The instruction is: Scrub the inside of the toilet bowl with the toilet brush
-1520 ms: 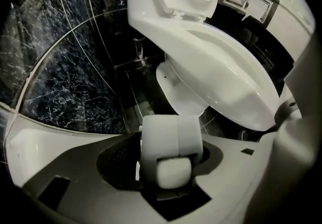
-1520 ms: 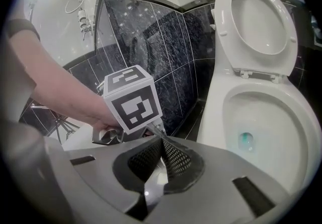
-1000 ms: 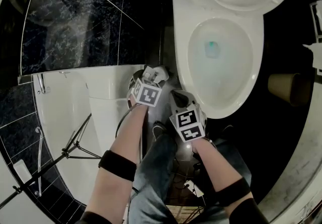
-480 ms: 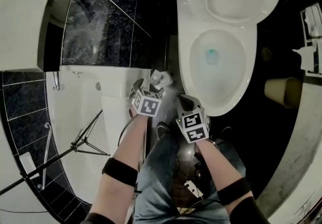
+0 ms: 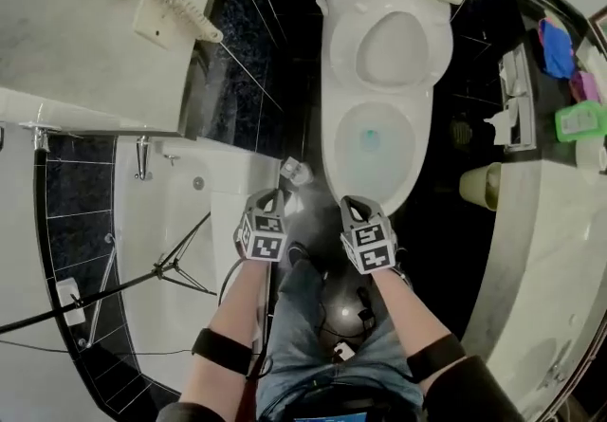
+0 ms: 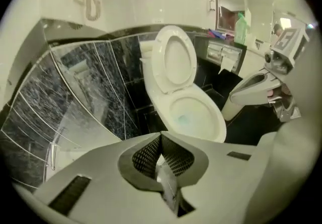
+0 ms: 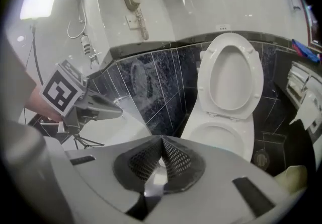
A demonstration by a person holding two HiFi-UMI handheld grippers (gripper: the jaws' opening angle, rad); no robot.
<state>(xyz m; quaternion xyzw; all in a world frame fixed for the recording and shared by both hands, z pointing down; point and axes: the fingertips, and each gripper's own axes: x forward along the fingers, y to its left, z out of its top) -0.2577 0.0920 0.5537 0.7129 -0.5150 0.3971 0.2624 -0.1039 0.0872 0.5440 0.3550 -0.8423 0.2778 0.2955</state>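
— Where is the toilet bowl (image 5: 381, 153) from the tools?
— Ahead of both and lower, well apart from them, lid raised, blue water at the bottom. The left tool (image 6: 161, 136) hangs nearer the bathtub (image 5: 161, 221); the right tool (image 7: 162, 140) is off the bowl's near rim.
— Anything gripped?
— Nothing. The left tool's jaws have just been closing and now meet on nothing. The right tool's jaws are pressed together as well, with nothing between them.
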